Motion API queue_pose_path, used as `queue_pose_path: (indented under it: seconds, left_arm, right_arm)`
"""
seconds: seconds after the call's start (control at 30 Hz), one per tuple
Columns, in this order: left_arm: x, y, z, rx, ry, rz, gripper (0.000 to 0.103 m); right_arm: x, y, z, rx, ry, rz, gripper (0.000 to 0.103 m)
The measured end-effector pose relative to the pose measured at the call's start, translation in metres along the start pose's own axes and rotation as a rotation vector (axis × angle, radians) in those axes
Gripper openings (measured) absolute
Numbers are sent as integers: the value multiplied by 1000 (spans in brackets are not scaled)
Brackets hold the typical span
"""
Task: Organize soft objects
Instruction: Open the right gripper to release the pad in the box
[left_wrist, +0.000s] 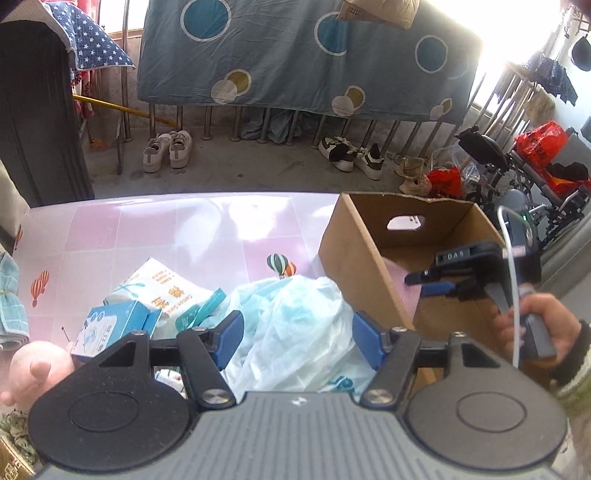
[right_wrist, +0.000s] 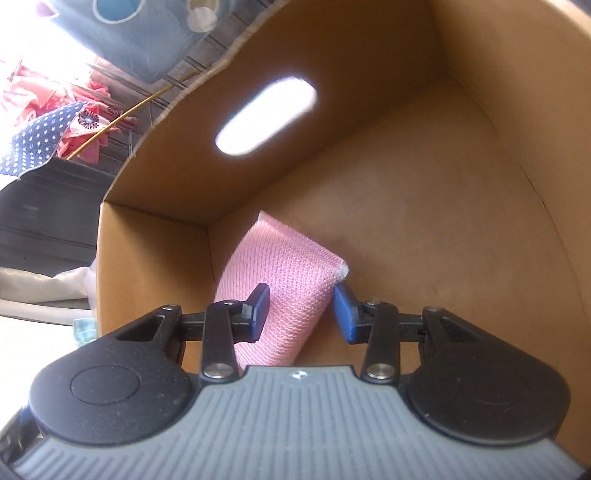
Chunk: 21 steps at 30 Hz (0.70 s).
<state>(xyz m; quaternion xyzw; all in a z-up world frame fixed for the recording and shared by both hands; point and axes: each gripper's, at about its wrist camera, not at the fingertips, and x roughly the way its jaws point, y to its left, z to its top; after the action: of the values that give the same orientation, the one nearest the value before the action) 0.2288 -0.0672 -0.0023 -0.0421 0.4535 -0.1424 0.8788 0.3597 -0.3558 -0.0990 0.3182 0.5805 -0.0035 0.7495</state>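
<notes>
left gripper (left_wrist: 297, 341) open over plastic bag (left_wrist: 295, 325) | cardboard box (left_wrist: 369, 266) beside

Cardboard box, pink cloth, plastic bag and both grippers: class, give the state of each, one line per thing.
Cardboard box: open-topped, upright on the table.
Pink knitted cloth: inside the box, leaning in its corner.
White plastic bag: crumpled, outside the box.
Left gripper: open around the bag.
Right gripper: open, inside the box.

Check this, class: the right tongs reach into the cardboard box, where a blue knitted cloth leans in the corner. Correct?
Not quite. The cloth is pink, not blue, as the right wrist view shows. The rest holds: the right tongs reach into the cardboard box, and the cloth leans in its corner.
</notes>
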Motion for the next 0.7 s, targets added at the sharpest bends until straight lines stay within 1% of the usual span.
queue_pose_path:
  seconds: [0.17, 0.4, 0.53, 0.7]
  left_arm:
    - [-6, 5, -25, 13, 20, 6, 66]
    - [-18, 13, -43, 16, 0, 18, 67]
    - [-23, 13, -50, 22, -18, 31, 67]
    - [-29, 15, -56, 14, -34, 52, 68]
  right_arm:
    - [15, 28, 17, -87, -21, -21, 38]
    - [33, 48, 34, -210, -44, -12, 38]
    - [43, 57, 37, -223, -49, 18, 38]
    - [48, 59, 27, -226, -76, 15, 41]
